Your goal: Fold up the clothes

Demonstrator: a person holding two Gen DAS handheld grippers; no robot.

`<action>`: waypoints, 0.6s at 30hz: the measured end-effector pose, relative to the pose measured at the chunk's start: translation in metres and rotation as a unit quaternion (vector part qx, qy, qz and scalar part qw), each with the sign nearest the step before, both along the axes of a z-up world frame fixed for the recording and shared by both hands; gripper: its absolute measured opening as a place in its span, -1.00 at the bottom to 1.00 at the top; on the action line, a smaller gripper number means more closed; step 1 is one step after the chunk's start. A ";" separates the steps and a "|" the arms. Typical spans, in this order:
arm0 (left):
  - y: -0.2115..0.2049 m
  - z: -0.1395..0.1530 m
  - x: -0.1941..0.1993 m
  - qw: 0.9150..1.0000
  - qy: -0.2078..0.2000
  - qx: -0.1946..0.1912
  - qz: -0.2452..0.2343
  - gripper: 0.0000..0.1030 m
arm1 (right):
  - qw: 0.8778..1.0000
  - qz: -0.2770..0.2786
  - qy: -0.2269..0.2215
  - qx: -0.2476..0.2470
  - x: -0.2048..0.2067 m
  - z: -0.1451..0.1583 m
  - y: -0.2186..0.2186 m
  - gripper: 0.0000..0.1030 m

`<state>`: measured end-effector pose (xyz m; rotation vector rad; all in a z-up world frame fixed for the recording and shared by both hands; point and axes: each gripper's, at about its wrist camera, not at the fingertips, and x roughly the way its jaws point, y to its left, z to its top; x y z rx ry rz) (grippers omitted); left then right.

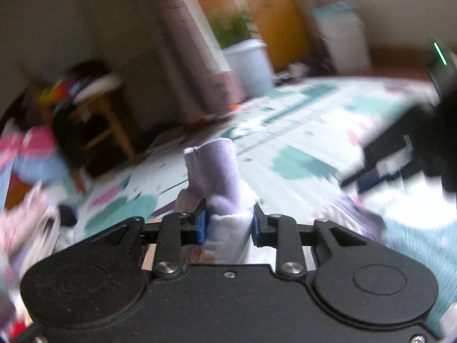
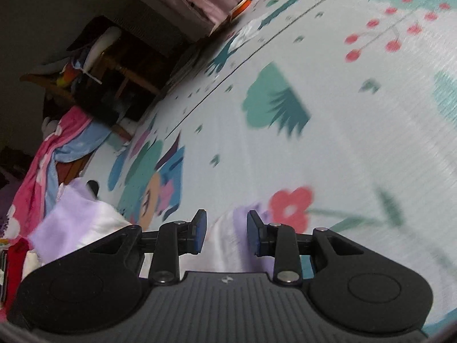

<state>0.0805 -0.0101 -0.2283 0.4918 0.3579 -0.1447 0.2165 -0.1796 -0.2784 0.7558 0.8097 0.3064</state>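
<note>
Lilac-and-white garment [image 1: 225, 188] sits pinched between the blue pads of your left gripper [image 1: 228, 223], a bunched fold poking up past the fingertips, held above the play mat [image 1: 300, 131]. Your right gripper [image 2: 225, 233] has its jaws apart with a strip of the same lilac cloth [image 2: 231, 245] running between them; whether the pads bite it I can't tell, the frame is smeared by motion, probably not.

For the fold: keep the left pinch firm, get the right one onto a matching edge or corner, pull both apart so the cloth hangs flat, then lower it onto an open stretch of mat before creasing. Don't drag it over the pile.

Mat is a printed foam surface, pale with teal bushes, red berries, a red flower [image 2: 291, 207] and a cartoon figure [image 2: 154, 191]. At its left edge lies a heap of pink and blue laundry [image 2: 48, 168]. Beyond the far edge: a wooden chair [image 2: 114, 71] loaded with stuff, a curtain [image 1: 194, 57], a white planter with a green plant [image 1: 245, 60], a wooden cabinet [image 1: 271, 14].
</note>
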 end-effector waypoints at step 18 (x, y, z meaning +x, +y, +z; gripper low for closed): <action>-0.067 -0.075 -0.023 0.968 0.034 0.170 -0.184 0.13 | 0.986 0.106 -0.074 -0.105 -0.003 0.045 -0.007 -0.34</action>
